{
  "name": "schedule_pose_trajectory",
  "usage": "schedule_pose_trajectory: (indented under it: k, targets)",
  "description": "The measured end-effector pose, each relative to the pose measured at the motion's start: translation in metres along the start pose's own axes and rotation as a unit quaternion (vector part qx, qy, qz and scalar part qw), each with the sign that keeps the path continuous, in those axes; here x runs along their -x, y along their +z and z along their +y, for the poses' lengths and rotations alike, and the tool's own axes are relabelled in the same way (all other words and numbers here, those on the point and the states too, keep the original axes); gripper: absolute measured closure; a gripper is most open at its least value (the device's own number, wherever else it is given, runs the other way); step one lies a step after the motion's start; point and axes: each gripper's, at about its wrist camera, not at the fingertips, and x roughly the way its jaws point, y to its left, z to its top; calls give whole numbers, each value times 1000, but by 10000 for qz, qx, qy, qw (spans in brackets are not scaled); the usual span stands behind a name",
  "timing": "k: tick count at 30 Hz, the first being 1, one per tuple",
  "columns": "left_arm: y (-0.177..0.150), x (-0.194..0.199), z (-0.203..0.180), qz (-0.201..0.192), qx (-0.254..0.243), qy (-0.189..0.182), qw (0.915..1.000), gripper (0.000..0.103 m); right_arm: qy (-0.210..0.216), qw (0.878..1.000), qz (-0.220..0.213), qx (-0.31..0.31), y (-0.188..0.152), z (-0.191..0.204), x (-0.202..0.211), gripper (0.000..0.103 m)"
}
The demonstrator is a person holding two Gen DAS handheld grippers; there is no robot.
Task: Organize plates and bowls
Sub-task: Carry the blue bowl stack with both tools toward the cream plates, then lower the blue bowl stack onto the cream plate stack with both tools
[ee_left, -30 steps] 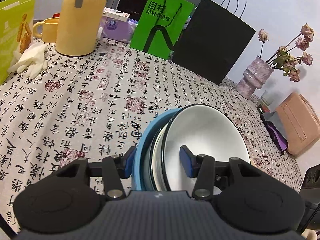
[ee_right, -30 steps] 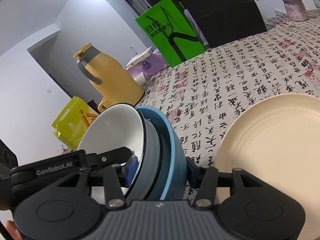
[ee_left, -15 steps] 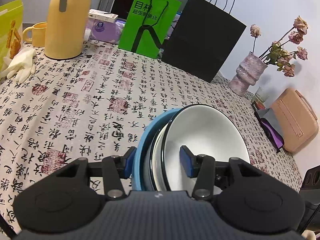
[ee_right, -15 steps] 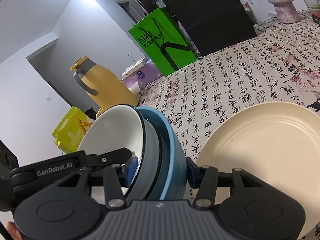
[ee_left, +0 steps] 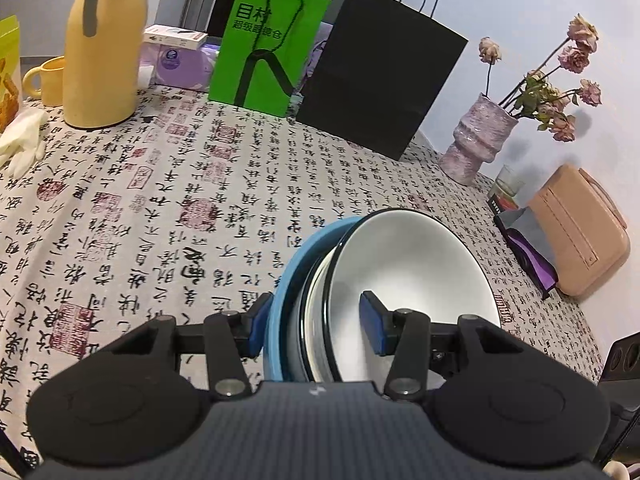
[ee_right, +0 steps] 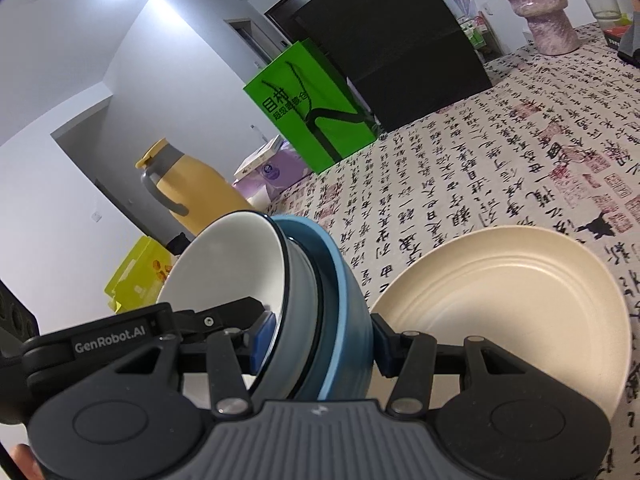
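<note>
You've got both grippers clamped on the same stack of bowls (ee_left: 400, 292), one from each side. In the left wrist view it sits lower centre of the frame, tipped up on edge, with the white inside of the top bowl facing right. The left gripper (ee_left: 316, 330) is pinching the rim: one blue pad sits against the blue outer bowl (ee_left: 280, 300), the other is inside the white bowl.

Same deal in the right wrist view. The right gripper (ee_right: 320, 346) squeezes the stack (ee_right: 296, 300) at lower centre, left pad inside the white bowl (ee_right: 228, 264) and right pad on the blue wall of the outer one (ee_right: 348, 320). There's a grey-blue bowl (ee_right: 302, 320) sandwiched between those two. You can also see the other gripper's black body with the GenRobot.AI label poking in at lower left.

Just right of the stack in that view is a cream plate (ee_right: 500, 300), lower right of the frame. I can't tell if it's lying flat on the tablecloth or not.

Everything's over the calligraphy-print tablecloth (ee_left: 160, 208). Along the top of the left view you've got a yellow thermos (ee_left: 104, 48) upper left with a yellow mug (ee_left: 44, 80) beside it, a green paper bag (ee_left: 268, 48) and a black paper bag (ee_left: 380, 84) top centre, and a pink vase (ee_left: 476, 140) with dried roses on the right. A white glove (ee_left: 20, 144) lies at the left edge.
</note>
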Motion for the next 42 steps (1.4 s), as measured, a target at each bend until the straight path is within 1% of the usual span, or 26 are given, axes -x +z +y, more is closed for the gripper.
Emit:
schedule_pose_trajectory:
  k: [13,23,42]
  targets:
    - [-3,-11,-36,75,-173,-66,9998,55,-16,9997,-176,-163,8,-28,22,53]
    - [-7,-24,-57,183,-300,-81,9993,55,-63,9992,-227,-314,12,-50,32,53]
    - [-20,-48,-81,438,-366,-177,9982,55,-235,9981,-229,-516,11,-82,44,53]
